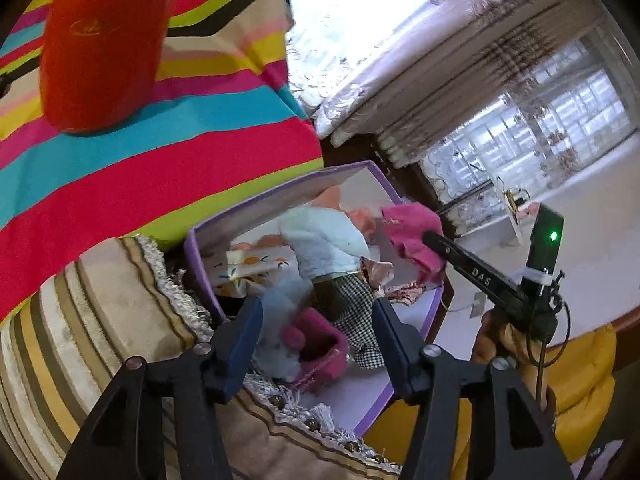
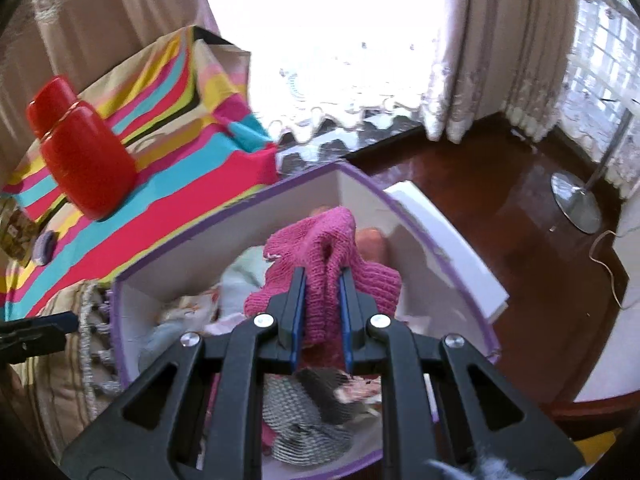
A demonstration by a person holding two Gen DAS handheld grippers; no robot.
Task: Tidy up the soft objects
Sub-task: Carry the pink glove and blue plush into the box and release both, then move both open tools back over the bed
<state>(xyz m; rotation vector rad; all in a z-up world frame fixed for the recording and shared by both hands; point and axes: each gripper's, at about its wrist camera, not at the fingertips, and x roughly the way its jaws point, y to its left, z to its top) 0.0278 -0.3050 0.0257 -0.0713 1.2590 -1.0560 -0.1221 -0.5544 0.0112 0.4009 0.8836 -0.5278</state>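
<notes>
The left gripper [image 1: 316,340] points steeply downward, its fingers [image 1: 244,344] spread apart with nothing pressed between them. The right gripper [image 2: 322,292] also tilts steeply down, its fingers [image 2: 298,304] clamped narrowly on a pink knitted cloth [image 2: 320,256]. A hand [image 1: 492,344] grips its handle.

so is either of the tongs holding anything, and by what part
The right tongs are shut on the pink knitted cloth, pinching a bunched fold near its middle, above the purple box. The left tongs stand open, holding nothing.
</notes>
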